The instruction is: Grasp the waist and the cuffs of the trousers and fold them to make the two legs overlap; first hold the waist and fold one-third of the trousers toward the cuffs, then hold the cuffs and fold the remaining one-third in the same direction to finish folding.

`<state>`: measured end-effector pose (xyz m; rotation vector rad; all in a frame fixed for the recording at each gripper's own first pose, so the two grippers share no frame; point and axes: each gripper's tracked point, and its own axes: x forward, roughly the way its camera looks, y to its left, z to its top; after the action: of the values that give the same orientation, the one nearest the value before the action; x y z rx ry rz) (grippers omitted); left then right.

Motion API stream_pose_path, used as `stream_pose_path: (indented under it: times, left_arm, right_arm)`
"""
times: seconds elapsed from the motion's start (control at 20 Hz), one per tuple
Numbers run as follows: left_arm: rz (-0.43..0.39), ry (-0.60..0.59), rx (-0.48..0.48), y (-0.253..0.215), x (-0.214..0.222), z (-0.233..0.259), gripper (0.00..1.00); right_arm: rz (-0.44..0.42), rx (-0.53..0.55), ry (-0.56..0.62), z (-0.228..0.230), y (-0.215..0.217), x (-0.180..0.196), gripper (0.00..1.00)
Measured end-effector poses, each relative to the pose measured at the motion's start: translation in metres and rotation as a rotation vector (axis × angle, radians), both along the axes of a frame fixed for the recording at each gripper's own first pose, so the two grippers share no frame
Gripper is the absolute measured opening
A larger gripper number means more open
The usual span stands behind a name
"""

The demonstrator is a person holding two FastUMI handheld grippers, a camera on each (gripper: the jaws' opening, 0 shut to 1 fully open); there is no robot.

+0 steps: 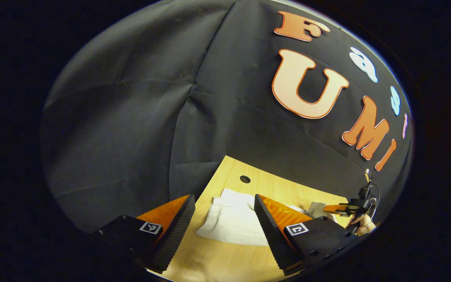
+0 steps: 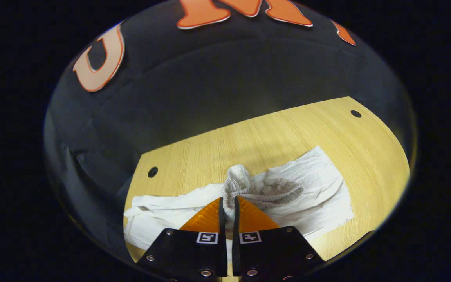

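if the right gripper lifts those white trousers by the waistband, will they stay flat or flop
Probably flop: the trousers look like thin, wrinkled cloth, and the waistband already bunches where the right gripper pinches it. They seem light, so the legs would likely drag across the smooth wooden table and sag unless the open left gripper holds the cuffs.

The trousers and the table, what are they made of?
The trousers look like soft white cloth, maybe cotton: matte, wrinkled, with a gathered stretchy waistband that the right gripper pinches. The table looks like pale wood or a wood-look board: fine straight grain lines, a smooth surface with a slight sheen, and round drilled holes. Real wood or laminate, I cannot tell.
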<state>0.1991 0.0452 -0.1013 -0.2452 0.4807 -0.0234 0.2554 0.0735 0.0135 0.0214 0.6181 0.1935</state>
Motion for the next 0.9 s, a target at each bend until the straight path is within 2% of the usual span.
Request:
stream_pose_path:
  times: [0.05, 0.15, 0.2, 0.25, 0.3, 0.45, 0.5, 0.6, 0.9]
  left_arm:
    - [0.002, 0.006, 0.003, 0.001, 0.0, -0.003, 0.99]
    - [0.001, 0.015, 0.004, 0.001, 0.0, -0.008, 0.99]
    - [-0.001, 0.019, 0.006, 0.0, -0.002, -0.009, 0.95]
    - [-0.004, 0.025, 0.007, 0.0, -0.002, -0.01, 0.99]
    - [-0.004, 0.029, 0.006, -0.002, -0.004, -0.012, 0.95]
    - [-0.004, 0.051, -0.007, -0.006, -0.008, -0.017, 0.99]
    - [-0.005, 0.058, -0.01, -0.009, -0.009, -0.02, 0.99]
    - [-0.006, 0.081, -0.019, -0.015, -0.013, -0.028, 0.99]
    - [0.034, 0.175, -0.155, -0.031, -0.029, -0.055, 0.99]
  right_arm:
    - [0.021, -0.032, 0.004, 0.006, -0.002, -0.001, 0.05]
    - [0.049, -0.032, 0.032, 0.016, -0.001, -0.001, 0.12]
    - [0.059, -0.016, 0.054, 0.025, -0.002, -0.003, 0.22]
    - [0.067, -0.002, 0.076, 0.033, -0.005, -0.005, 0.26]
    - [0.08, 0.02, 0.098, 0.029, -0.007, -0.006, 0.32]
    - [0.103, 0.052, 0.112, 0.038, -0.015, -0.016, 0.49]
    - [0.107, 0.046, 0.105, 0.035, -0.011, -0.022, 0.63]
    - [0.114, 0.031, 0.089, 0.038, -0.013, -0.023, 0.99]
    - [0.118, 0.071, 0.096, 0.042, -0.03, -0.037, 0.99]
